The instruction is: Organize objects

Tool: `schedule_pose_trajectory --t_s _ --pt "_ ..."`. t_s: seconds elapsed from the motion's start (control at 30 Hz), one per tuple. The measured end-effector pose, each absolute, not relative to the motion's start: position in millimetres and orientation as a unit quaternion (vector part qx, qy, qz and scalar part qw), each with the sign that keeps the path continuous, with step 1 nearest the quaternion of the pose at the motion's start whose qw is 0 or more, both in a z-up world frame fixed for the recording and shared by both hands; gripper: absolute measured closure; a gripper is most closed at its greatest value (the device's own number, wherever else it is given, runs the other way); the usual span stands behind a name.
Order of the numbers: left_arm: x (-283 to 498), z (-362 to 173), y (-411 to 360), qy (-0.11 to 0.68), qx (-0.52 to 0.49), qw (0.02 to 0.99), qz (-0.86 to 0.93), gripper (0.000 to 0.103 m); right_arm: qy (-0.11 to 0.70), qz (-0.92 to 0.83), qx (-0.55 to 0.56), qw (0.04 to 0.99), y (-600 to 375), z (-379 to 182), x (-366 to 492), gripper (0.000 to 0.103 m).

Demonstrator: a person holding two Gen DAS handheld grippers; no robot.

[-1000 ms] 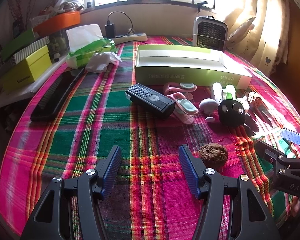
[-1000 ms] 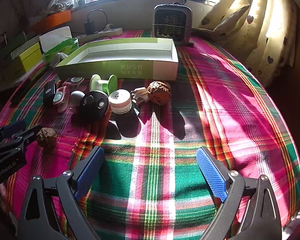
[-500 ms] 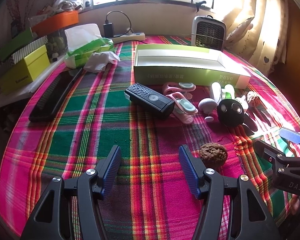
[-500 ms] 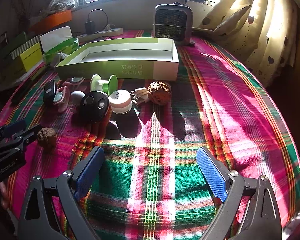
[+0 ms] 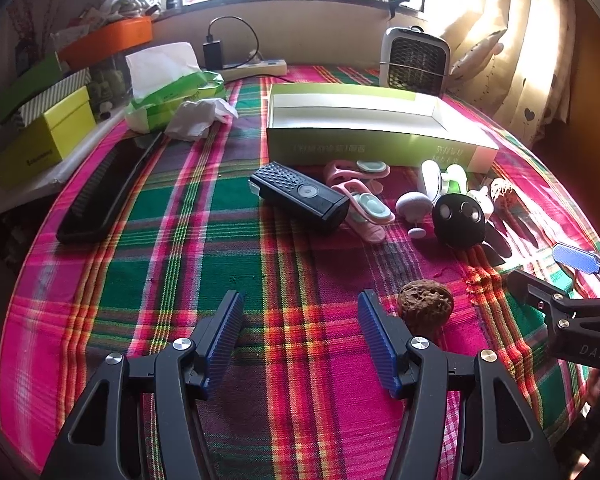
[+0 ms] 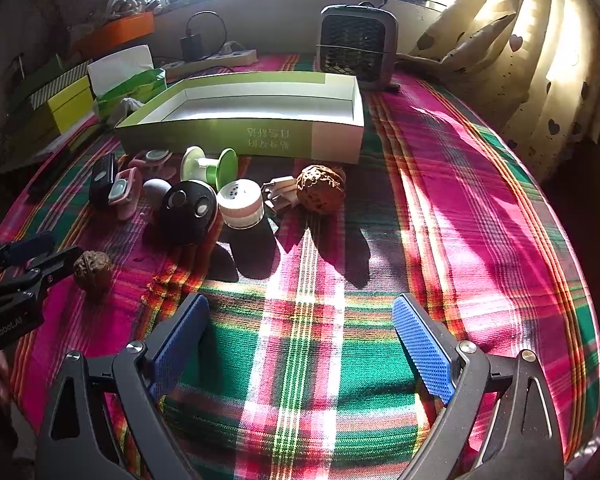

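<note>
Both grippers are held low over the plaid tablecloth with nothing between their blue pads. On the left gripper the jaws are set moderately apart; on the right gripper they are spread wider.

Just beside the left gripper's right finger, a dark walnut is seen lying on the cloth, apparently not touched by it. Beyond it, a loose row of small things is laid out in front of the open green box: a black ribbed remote-like device, two pink clip-shaped items, a small grey rounded piece, a black ball with two pale discs, a green-and-white spool, a white round container with a pink band, a white plug, and a second, lighter walnut at the right end. Whether the plug is touched by this walnut cannot be told in the hard shadow.

The box is empty, its white inside lit. Behind it a small grey fan heater is placed; to the left, a long black comb, a green tissue pack and stacked boxes are found.
</note>
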State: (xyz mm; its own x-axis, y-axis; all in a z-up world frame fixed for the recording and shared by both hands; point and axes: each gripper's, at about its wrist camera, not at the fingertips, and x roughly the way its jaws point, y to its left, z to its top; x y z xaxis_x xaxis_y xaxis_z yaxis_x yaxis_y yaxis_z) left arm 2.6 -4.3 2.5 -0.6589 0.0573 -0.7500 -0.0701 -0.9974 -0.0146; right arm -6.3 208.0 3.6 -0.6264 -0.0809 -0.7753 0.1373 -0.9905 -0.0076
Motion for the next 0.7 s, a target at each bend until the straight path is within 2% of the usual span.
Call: schedule_pose_trajectory --t_s 0.47,0.7 --pt "6.8 6.4 -4.1 0.004 -0.408 0.038 0.912 0.044 0.031 -0.901 0.428 0.062 214.2 4.6 -10.0 0.009" --pt "15.6 19.6 -1.8 -0.001 -0.392 0.091 0.915 0.045 0.035 -0.907 0.416 0.057 218.4 14.2 -17.9 0.010"
